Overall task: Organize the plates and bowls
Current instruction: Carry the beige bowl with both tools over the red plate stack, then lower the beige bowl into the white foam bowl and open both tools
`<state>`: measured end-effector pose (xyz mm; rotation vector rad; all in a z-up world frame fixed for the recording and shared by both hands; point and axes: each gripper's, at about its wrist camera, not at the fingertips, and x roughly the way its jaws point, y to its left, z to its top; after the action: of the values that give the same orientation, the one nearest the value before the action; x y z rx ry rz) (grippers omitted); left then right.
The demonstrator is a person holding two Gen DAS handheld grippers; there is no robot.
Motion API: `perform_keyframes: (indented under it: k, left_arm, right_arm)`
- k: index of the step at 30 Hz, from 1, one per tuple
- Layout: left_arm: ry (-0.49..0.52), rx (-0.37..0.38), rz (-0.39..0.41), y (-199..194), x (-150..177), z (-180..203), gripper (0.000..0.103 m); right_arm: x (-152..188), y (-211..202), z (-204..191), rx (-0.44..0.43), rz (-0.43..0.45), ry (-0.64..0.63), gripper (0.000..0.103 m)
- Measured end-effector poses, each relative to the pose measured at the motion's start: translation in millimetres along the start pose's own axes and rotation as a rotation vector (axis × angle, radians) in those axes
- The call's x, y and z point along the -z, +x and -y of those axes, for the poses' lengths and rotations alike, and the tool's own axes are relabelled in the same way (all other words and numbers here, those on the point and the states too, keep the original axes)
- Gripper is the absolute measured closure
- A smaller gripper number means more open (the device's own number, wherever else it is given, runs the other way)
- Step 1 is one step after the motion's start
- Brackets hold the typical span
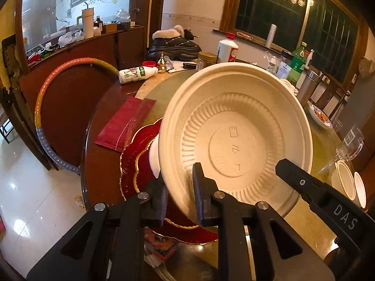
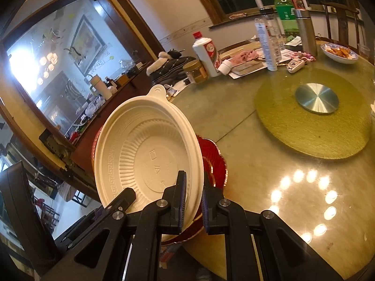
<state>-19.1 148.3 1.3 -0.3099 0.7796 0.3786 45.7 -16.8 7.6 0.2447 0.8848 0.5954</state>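
A cream disposable bowl (image 1: 234, 131) (image 2: 145, 149) hangs tilted over the table edge, its ribbed inside facing both cameras. My left gripper (image 1: 180, 196) is shut on its lower rim, one finger inside and one behind. My right gripper (image 2: 193, 203) is shut on the rim of the same bowl; its black finger (image 1: 304, 182) also shows at the right in the left wrist view. Part of the left gripper (image 2: 121, 199) shows low on the left in the right wrist view. Under the bowl lies a red plate (image 1: 138, 164) (image 2: 213, 157) with a gold scalloped rim, partly hidden.
A red mat (image 1: 124, 124), a fallen white bottle (image 1: 137, 75) and a white liquor bottle (image 1: 227, 49) lie beyond. Small white cups (image 1: 349, 182) and a wine glass (image 1: 349, 145) stand at right. The round turntable (image 2: 316, 121) fills the table's middle, with a food dish (image 2: 339, 53) behind.
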Motion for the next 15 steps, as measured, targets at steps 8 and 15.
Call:
perform_keyframes:
  k: [8,15]
  left_arm:
    - [-0.018,-0.007,-0.021,6.9,-15.4,-13.6,0.085]
    - [-0.024,-0.017,-0.091,27.8,-19.3,-21.0,0.085]
  right_arm:
    - [-13.6,17.9,-16.4,-0.02,-0.046,-0.021,0.092]
    - [-20.2,44.4,-17.6,-0.02,-0.105,-0.011,0.092]
